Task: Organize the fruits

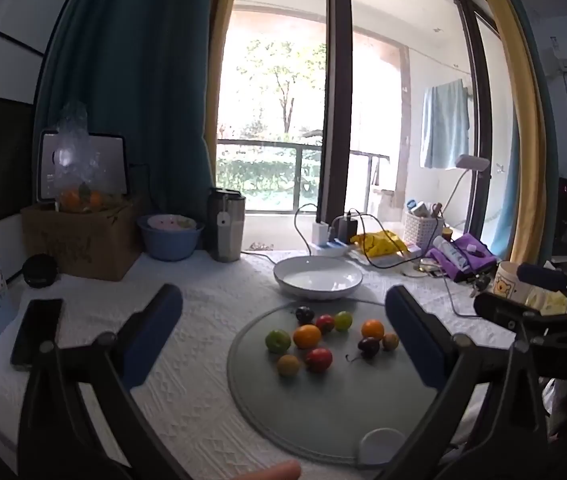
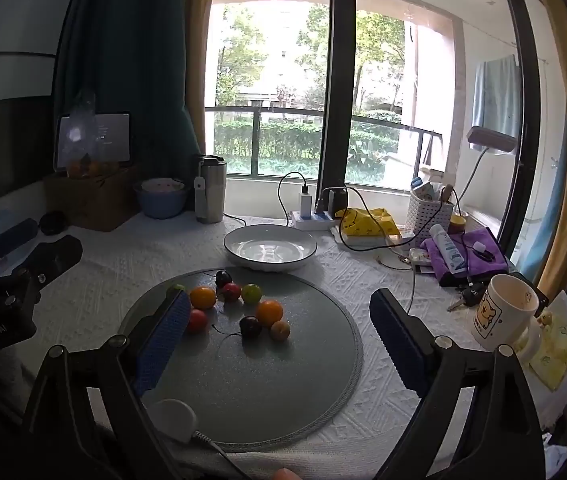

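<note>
The little fruits (image 1: pixel 319 340) sit close together on the round grey mat (image 1: pixel 323 420), and some of them touch each other. There are orange ones, red ones, green ones and dark ones. Just behind the mat is a white bowl (image 1: pixel 317 278) with nothing in it, and I think the fruits should go in there. The left gripper (image 1: pixel 283 332) is wide open and holds nothing. The right gripper (image 2: pixel 279 344) is wide open too and holds nothing. Both hang above the near side of the mat. Here is what could go wrong. The fruits are round and smooth, so a bump from one finger could make them roll off the mat. Because they are packed so tight, a finger going for one could push its neighbour away. A hard squeeze could squash a soft one. A dark fruit (image 2: pixel 250 326) has a thin stem that could catch. On the right, a mug (image 2: pixel 503 312) and a black cable (image 2: pixel 415 236) are near, and the right gripper could knock them.
</note>
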The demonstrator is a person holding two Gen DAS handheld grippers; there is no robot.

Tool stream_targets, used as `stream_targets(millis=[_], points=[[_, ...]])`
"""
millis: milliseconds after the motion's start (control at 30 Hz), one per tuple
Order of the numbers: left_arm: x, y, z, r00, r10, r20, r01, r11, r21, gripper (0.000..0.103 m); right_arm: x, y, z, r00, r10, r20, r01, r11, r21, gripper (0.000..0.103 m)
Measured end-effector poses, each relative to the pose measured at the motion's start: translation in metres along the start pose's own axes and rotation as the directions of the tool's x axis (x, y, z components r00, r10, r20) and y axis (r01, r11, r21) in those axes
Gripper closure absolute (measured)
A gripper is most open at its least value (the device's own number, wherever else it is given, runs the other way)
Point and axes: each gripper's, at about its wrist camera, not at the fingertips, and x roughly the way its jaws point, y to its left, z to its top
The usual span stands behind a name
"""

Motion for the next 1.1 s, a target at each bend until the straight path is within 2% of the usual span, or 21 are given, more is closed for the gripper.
stream_targets(millis=[1100], points=[[0.0011,-0.0033,-0.0005,1.000,-0.018,0.000,0.018,1.000,0.010,0.001,-0.0007,0.0003,0.0011,1.000,-0.001,0.002,0.001,1.000,0.003,0.010]])
